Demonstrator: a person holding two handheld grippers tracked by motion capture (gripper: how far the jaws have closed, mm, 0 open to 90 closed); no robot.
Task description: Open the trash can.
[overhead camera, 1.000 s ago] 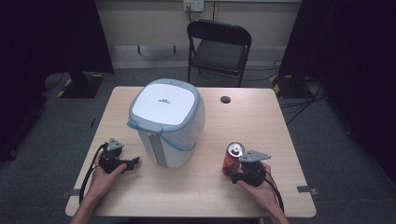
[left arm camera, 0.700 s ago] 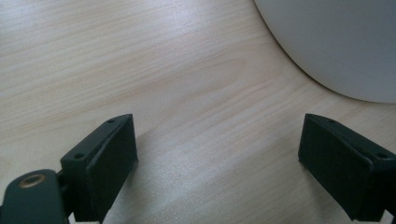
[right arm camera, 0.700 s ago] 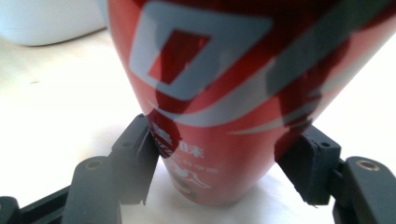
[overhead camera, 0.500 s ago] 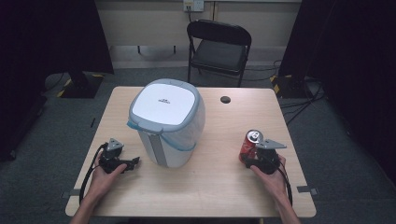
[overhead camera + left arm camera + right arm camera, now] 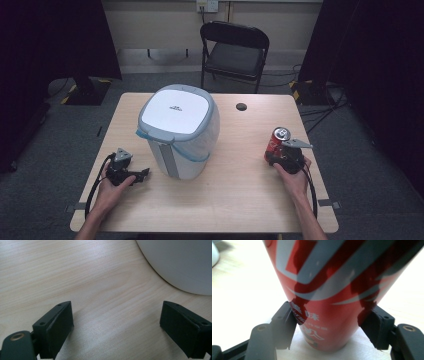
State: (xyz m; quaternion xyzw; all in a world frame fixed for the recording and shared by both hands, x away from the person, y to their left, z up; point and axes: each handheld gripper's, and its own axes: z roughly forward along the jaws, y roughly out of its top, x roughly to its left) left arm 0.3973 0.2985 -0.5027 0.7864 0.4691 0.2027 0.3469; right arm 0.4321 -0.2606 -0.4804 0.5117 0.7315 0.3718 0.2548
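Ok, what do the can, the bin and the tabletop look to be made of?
Can: thin metal, probably aluminium, with glossy red and white print; silvery pull-tab top in the high view. The right claw grips it near its base.
Bin: likely plastic, smooth matte white body, grey-rimmed lid, a blue liner edge showing under the rim.
Tabletop: pale wood grain, matte; whether solid or laminate can't be told.

Table (image 5: pixel 240 195): pale wood grain. Lidded bin (image 5: pixel 179 131): white body, grey lid rim, white lid panel, light-blue liner edge. Drink can (image 5: pixel 276 144): red with grey-white bands and white lettering. Folding chair (image 5: pixel 234 50): black. Floor: grey. Small disc (image 5: pixel 241 106) on the table: black
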